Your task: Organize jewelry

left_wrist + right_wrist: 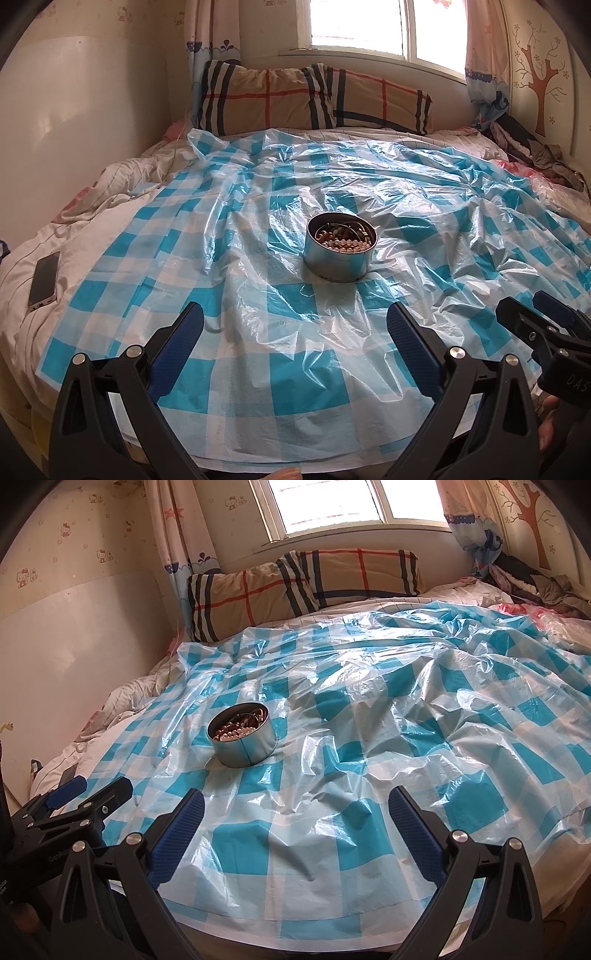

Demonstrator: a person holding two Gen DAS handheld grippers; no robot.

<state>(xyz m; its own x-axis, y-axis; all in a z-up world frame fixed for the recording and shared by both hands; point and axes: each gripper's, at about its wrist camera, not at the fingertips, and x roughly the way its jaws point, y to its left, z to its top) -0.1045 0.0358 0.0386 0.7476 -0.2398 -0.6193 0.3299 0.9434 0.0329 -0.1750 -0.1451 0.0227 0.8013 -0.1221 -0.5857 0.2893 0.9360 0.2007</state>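
Both grippers (295,321) (295,808) gape; tin (341,248) mid-sheet, possibly beads inside.

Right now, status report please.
Left gripper open, empty. Right gripper open, empty. Jewelry in tin on checked sheet. Path clear.

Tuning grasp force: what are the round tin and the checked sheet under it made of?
Round silver tin: looks like thin sheet metal, dull-shiny, with a vertical side seam. Blue-and-white checked sheet: probably thin plastic film, glossy, translucent, sharply crinkled.
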